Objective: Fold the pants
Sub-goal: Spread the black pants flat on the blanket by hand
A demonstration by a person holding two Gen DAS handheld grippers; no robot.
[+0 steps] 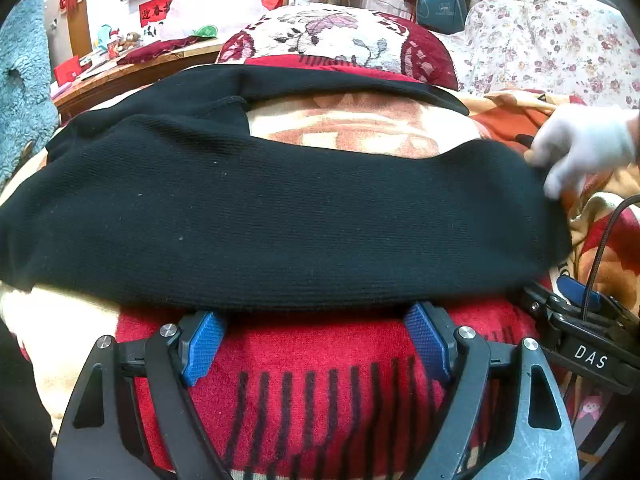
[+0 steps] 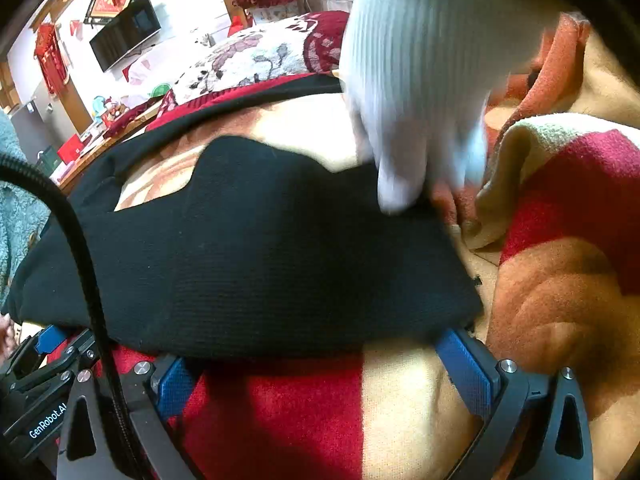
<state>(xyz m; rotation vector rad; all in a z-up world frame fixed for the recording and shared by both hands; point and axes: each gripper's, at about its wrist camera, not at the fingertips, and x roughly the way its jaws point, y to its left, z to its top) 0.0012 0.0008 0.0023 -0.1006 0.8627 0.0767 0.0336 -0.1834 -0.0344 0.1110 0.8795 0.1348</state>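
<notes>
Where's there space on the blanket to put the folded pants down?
One bare patch lies on the red striped blanket between the left gripper and the near edge of the black pants. A smaller patch shows between the two pant legs. The right end is crowded: a white-gloved hand, bunched blanket and the right gripper.

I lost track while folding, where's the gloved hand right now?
The white-gloved hand is at the far right end of the black pants, fingertips touching that edge on the blanket; in the left wrist view it shows at the right side.
</notes>
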